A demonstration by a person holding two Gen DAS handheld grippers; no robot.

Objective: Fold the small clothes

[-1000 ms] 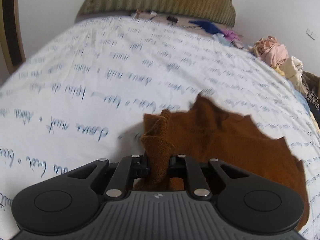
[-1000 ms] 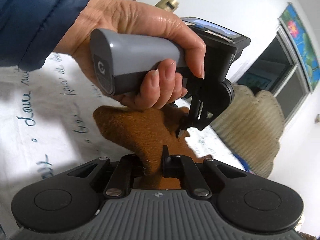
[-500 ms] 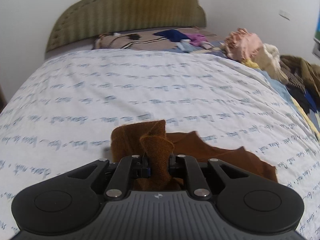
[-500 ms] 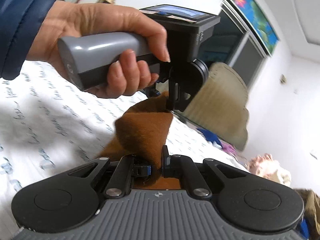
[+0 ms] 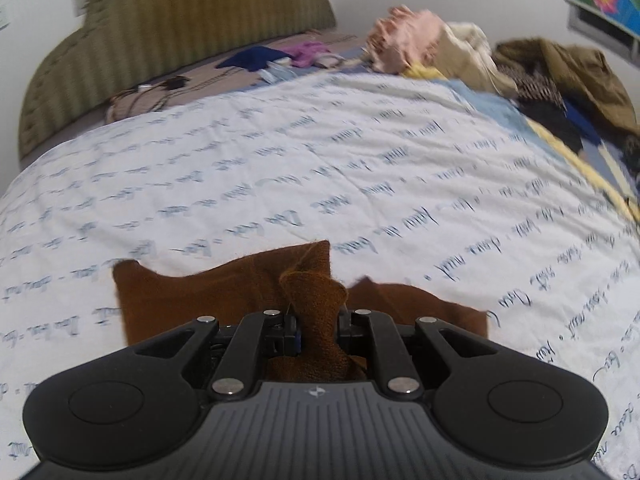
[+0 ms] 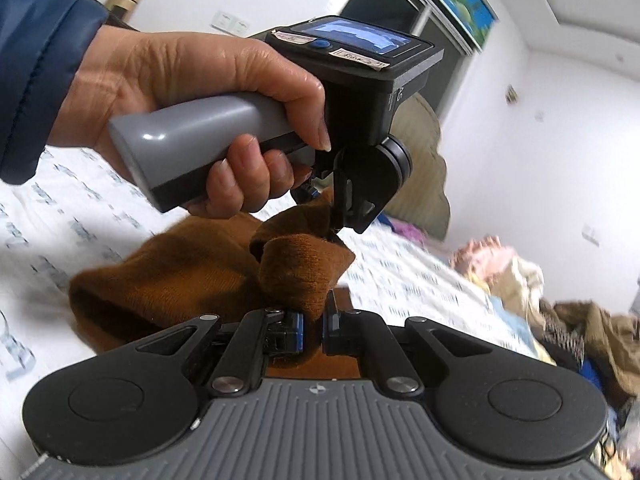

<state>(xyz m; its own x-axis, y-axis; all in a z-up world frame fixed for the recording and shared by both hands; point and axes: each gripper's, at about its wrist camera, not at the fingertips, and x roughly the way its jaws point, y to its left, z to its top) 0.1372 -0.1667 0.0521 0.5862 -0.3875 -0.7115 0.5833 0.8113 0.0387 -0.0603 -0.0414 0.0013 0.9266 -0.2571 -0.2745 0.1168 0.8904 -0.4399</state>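
Rust-brown knitted garment (image 5: 192, 300) lay partly on the white bedsheet printed with blue script (image 5: 360, 168), with two bunched edges raised off it. The left gripper (image 5: 316, 320) was clamped on one bunch and the right gripper (image 6: 314, 322) on the other, the two close together. Judged: both edges were held in order to carry a fold over the cloth beneath

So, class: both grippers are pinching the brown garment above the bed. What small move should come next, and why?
Probably lower both grippers together and lay the pinched edge on the sheet. The left gripper and the right gripper are each shut on a bunched corner of the brown garment, and the rest of it hangs loose, so nothing is flat enough to fold.
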